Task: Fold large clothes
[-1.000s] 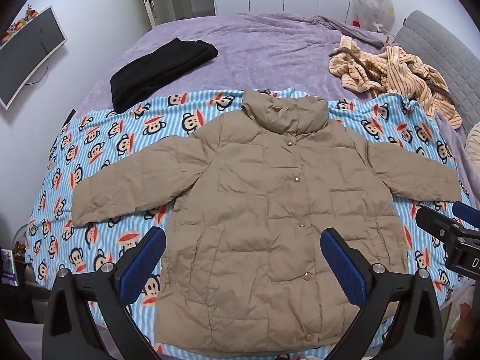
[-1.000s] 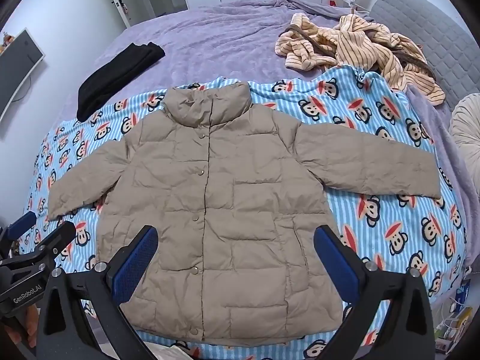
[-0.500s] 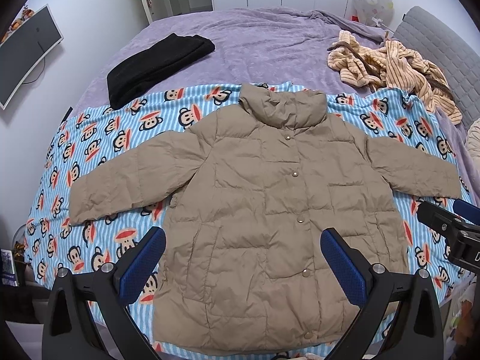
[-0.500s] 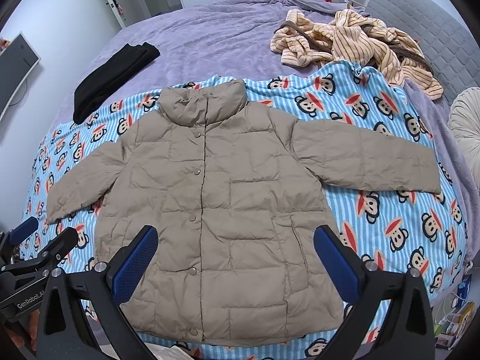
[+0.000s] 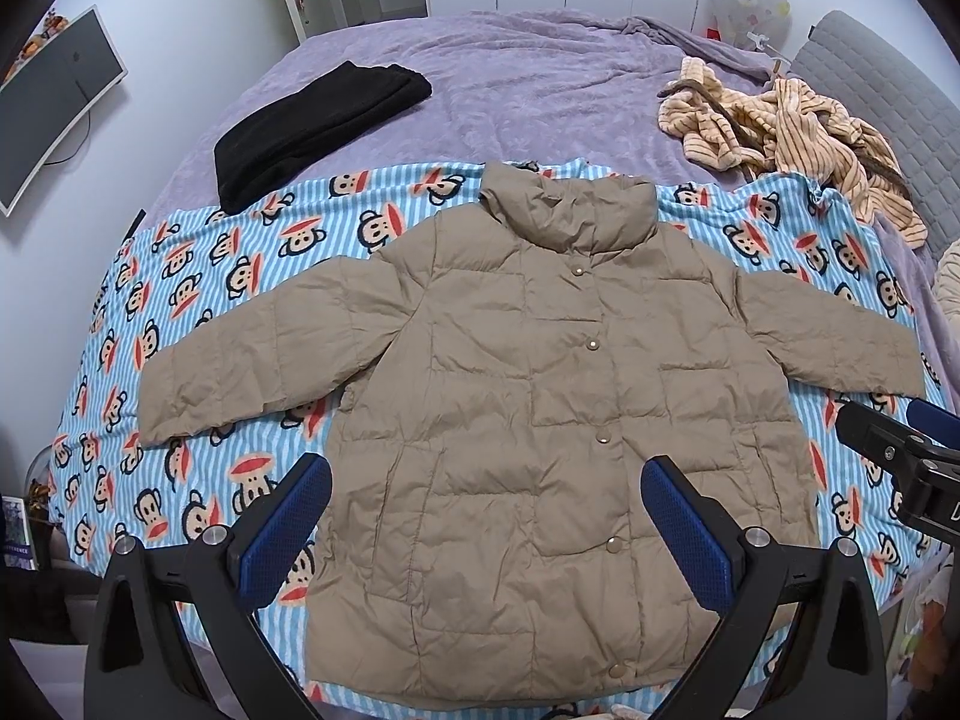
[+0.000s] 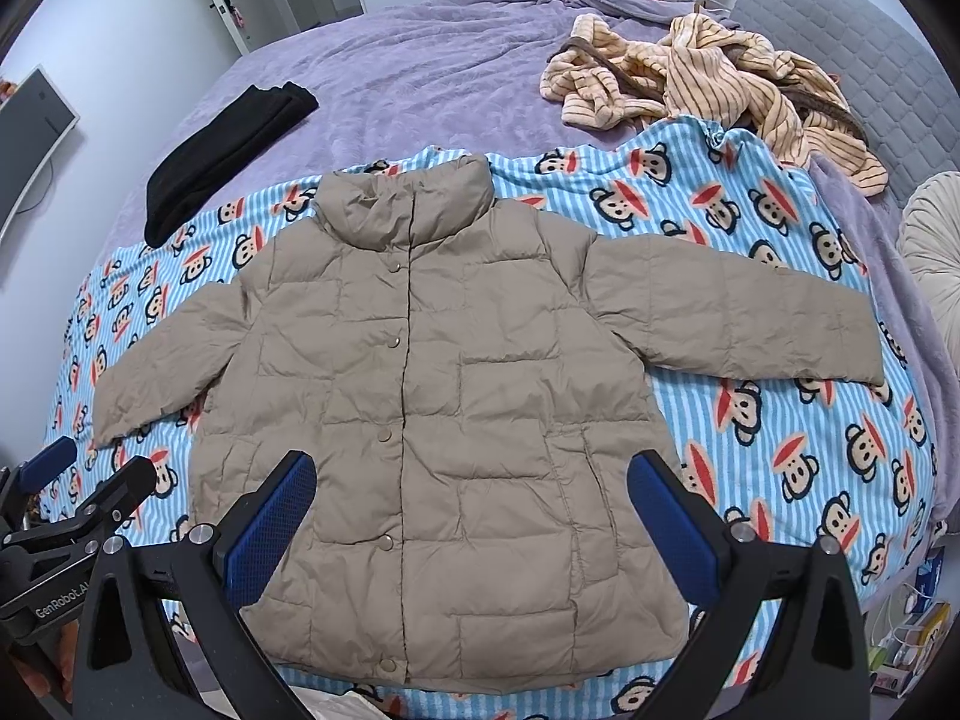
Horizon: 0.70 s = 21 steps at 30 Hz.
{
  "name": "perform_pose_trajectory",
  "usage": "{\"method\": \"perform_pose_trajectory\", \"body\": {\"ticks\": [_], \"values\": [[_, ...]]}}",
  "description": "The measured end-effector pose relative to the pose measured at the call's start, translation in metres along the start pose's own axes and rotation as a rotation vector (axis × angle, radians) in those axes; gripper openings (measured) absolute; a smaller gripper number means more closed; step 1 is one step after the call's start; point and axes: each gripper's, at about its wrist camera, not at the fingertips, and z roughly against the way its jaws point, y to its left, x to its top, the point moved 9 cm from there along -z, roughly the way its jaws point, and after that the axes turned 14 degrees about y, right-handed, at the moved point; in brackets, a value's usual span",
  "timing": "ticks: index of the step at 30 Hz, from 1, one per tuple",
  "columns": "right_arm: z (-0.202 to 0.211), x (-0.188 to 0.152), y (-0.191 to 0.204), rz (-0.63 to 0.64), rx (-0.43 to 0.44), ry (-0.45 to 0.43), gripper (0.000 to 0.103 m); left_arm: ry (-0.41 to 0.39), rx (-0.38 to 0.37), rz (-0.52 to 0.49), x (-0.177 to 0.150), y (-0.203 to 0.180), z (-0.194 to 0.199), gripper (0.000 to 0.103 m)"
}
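A tan puffer jacket (image 5: 540, 396) lies flat, front up and snapped shut, with both sleeves spread, on a blue striped monkey-print blanket (image 5: 198, 276). It also shows in the right wrist view (image 6: 444, 396). My left gripper (image 5: 486, 528) is open and empty, held above the jacket's lower hem. My right gripper (image 6: 471, 525) is open and empty, also above the lower hem. Each gripper's tip shows at the edge of the other's view.
The blanket covers a purple bed (image 5: 528, 72). A folded black garment (image 5: 312, 120) lies at the back left. A heap of striped orange clothes (image 5: 798, 126) lies at the back right by a grey headboard (image 6: 852, 60). A monitor (image 5: 54, 102) hangs on the left wall.
Both grippers have drifted slightly, so the jacket sits a little differently in each view. Jacket and grippers' opening are unchanged.
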Motion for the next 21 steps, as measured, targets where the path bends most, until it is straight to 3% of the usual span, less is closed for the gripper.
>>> {"method": "perform_pose_trajectory", "body": {"ticks": [21], "values": [[-0.0015, 0.002, 0.0023, -0.001, 0.003, 0.003, 0.103, 0.011, 0.0, 0.009, -0.001, 0.006, -0.0052, 0.103]]}}
